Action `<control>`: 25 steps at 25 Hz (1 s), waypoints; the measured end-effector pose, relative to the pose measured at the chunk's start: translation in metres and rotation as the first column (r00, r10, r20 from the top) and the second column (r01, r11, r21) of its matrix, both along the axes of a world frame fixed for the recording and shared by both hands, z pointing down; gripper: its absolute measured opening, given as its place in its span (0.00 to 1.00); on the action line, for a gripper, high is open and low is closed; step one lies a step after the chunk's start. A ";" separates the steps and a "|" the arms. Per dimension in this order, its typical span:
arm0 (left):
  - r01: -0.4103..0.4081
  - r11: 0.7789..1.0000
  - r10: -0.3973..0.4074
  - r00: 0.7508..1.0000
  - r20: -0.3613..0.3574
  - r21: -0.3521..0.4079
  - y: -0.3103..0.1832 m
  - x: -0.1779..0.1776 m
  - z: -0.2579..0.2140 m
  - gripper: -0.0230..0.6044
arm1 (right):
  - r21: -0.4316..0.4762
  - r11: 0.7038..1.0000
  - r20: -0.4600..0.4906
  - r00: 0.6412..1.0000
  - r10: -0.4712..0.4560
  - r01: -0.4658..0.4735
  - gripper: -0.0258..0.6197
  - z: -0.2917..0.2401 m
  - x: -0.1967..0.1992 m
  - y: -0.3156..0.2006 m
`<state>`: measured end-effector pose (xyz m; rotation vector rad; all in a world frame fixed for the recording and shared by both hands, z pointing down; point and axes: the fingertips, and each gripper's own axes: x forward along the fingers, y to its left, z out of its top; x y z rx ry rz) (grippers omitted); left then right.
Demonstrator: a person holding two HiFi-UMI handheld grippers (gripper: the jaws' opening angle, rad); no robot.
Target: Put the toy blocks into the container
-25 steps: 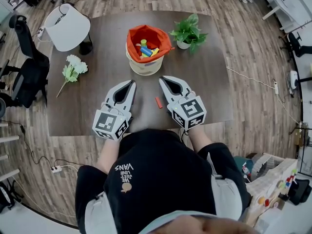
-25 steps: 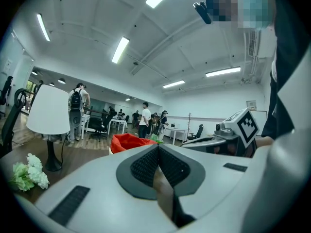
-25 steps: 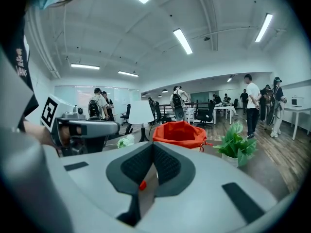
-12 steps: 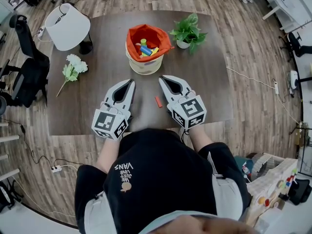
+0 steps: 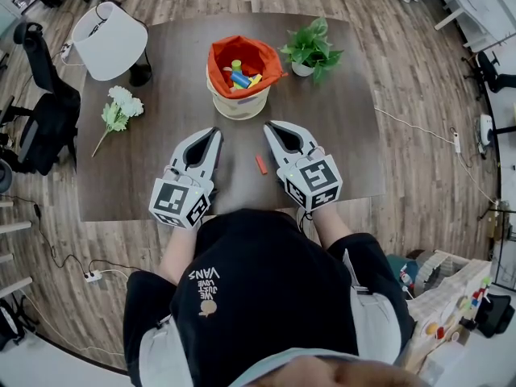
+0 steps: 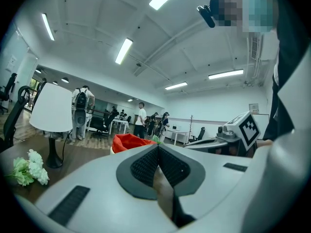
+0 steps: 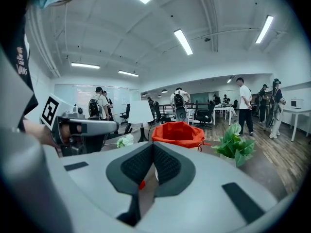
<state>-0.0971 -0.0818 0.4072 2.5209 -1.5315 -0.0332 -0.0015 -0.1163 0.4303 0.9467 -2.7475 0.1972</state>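
The container (image 5: pixel 238 95) with an orange liner stands at the middle back of the dark table (image 5: pixel 343 139); several coloured toy blocks (image 5: pixel 238 77) lie inside it. One small red block (image 5: pixel 260 164) lies on the table between my two grippers, closer to the right one. My left gripper (image 5: pixel 217 132) rests near the front edge, shut and holding nothing. My right gripper (image 5: pixel 270 126) lies beside it, also shut and holding nothing. In the right gripper view the red block (image 7: pixel 141 184) shows low behind the closed jaws, with the container (image 7: pixel 177 131) ahead. The container's orange liner (image 6: pixel 127 141) appears past the left gripper's shut jaws.
A white lamp (image 5: pixel 109 43) stands at the table's back left, white flowers (image 5: pixel 119 111) lie at its left edge, and a potted plant (image 5: pixel 310 51) sits right of the container. A black office chair (image 5: pixel 40 111) stands left of the table. People walk about in the distance.
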 end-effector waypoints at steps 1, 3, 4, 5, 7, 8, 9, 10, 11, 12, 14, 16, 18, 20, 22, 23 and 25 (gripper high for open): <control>0.002 1.000 -0.002 1.000 0.000 0.000 0.000 0.000 0.000 0.05 | -0.001 1.000 0.000 1.000 -0.001 0.001 0.07 0.001 0.000 0.000; 0.005 1.000 -0.005 1.000 -0.002 -0.001 0.000 -0.001 0.001 0.05 | -0.002 1.000 -0.003 1.000 -0.007 0.007 0.07 0.002 -0.002 0.000; 0.007 1.000 -0.007 1.000 -0.003 -0.002 0.000 -0.001 0.001 0.05 | -0.002 1.000 -0.006 1.000 -0.011 0.011 0.07 0.003 -0.003 0.000; 0.008 1.000 -0.008 1.000 -0.003 -0.002 0.000 -0.001 0.001 0.05 | -0.003 1.000 -0.010 1.000 -0.017 0.017 0.07 0.004 -0.005 0.000; 0.011 1.000 -0.011 1.000 -0.001 -0.002 0.001 -0.003 0.001 0.05 | -0.002 1.000 -0.016 0.999 -0.031 0.031 0.07 0.005 -0.009 0.000; 0.013 1.000 -0.013 1.000 0.000 -0.002 0.002 -0.004 0.002 0.05 | -0.001 0.999 -0.015 0.999 -0.036 0.036 0.07 0.005 -0.011 0.000; 0.016 1.000 -0.016 1.000 -0.001 -0.003 0.003 -0.005 0.002 0.05 | 0.001 0.999 -0.012 0.999 -0.042 0.042 0.07 0.004 -0.014 -0.001; 0.020 1.000 -0.020 1.000 -0.002 -0.005 0.004 -0.006 0.003 0.05 | 0.003 0.999 -0.009 0.999 -0.047 0.047 0.07 0.003 -0.016 -0.001; 0.025 1.000 -0.025 1.000 -0.002 -0.006 0.005 -0.008 0.003 0.05 | 0.005 0.999 -0.006 0.999 -0.053 0.053 0.07 0.002 -0.019 -0.001; 0.030 1.000 -0.030 1.000 -0.001 -0.007 0.006 -0.010 0.003 0.05 | 0.006 0.998 -0.004 0.998 -0.060 0.060 0.07 0.002 -0.022 -0.001; 0.043 0.999 -0.043 0.999 0.000 -0.010 0.007 -0.015 0.004 0.05 | 0.006 0.997 -0.002 0.997 -0.074 0.074 0.07 0.001 -0.028 -0.001; 0.056 0.998 -0.056 0.998 -0.001 -0.011 0.008 -0.019 0.004 0.05 | 0.004 0.996 -0.002 0.996 -0.089 0.089 0.07 0.001 -0.033 -0.001; 0.068 0.998 -0.068 0.998 -0.002 -0.011 0.010 -0.023 0.004 0.05 | 0.003 0.994 -0.004 0.994 -0.106 0.106 0.07 0.002 -0.039 -0.001; 0.080 0.997 -0.080 0.997 0.000 -0.012 0.012 -0.027 0.004 0.05 | 0.002 0.993 -0.006 0.993 -0.122 0.122 0.07 0.004 -0.045 -0.001; 0.093 0.996 -0.093 0.996 0.001 -0.015 0.014 -0.032 0.005 0.05 | 0.001 0.991 -0.003 0.991 -0.137 0.137 0.07 0.004 -0.051 -0.001; 0.101 0.995 -0.101 0.995 0.001 -0.016 0.015 -0.034 0.006 0.05 | 0.001 0.989 -0.002 0.989 -0.145 0.145 0.07 0.005 -0.054 0.000; 0.118 0.993 -0.118 0.993 0.001 -0.019 0.017 -0.039 0.007 0.05 | 0.001 0.987 -0.001 0.987 -0.162 0.162 0.07 0.005 -0.060 0.000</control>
